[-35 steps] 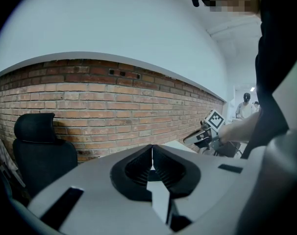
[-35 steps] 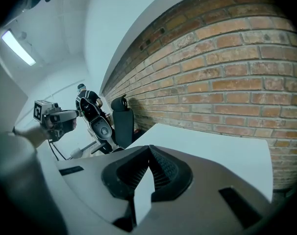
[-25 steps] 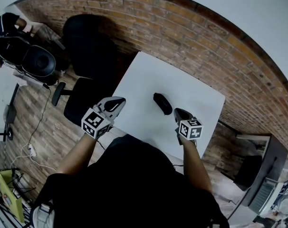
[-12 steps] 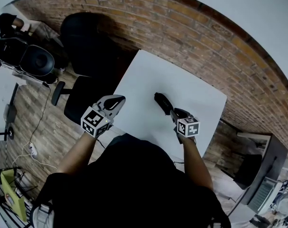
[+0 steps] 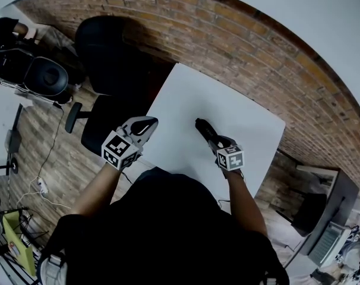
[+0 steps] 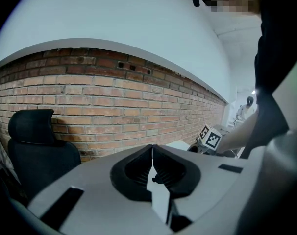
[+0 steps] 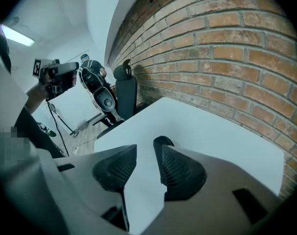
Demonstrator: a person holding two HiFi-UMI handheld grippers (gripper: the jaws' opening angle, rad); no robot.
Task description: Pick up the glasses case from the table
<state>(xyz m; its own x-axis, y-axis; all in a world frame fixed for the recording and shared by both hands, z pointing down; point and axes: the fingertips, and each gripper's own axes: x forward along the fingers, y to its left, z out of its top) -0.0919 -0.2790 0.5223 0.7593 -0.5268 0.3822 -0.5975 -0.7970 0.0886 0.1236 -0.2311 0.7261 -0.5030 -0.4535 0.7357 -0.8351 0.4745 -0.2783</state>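
Glasses case [image 5: 204, 128] on bench [image 5: 245, 108], R gripper [image 5: 218, 142] lined up on it.
Case lies lengthwise mid-bench, near end just ahead of R fingers [image 7: 180, 170]. These have just been opening and are now part-spread w/ only bare bench between, prob. to straddle the case; nothing gripped yet. L gripper [image 5: 145, 125] sits off at bench edge, its fingers [image 6: 136, 170] pressed together, empty, likely parked out of the way.

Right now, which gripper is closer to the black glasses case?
Right. The right gripper is at the near end of the glasses case; its jaws have just been opening, with nothing between them. The left gripper is shut by the left edge of the table, well apart.
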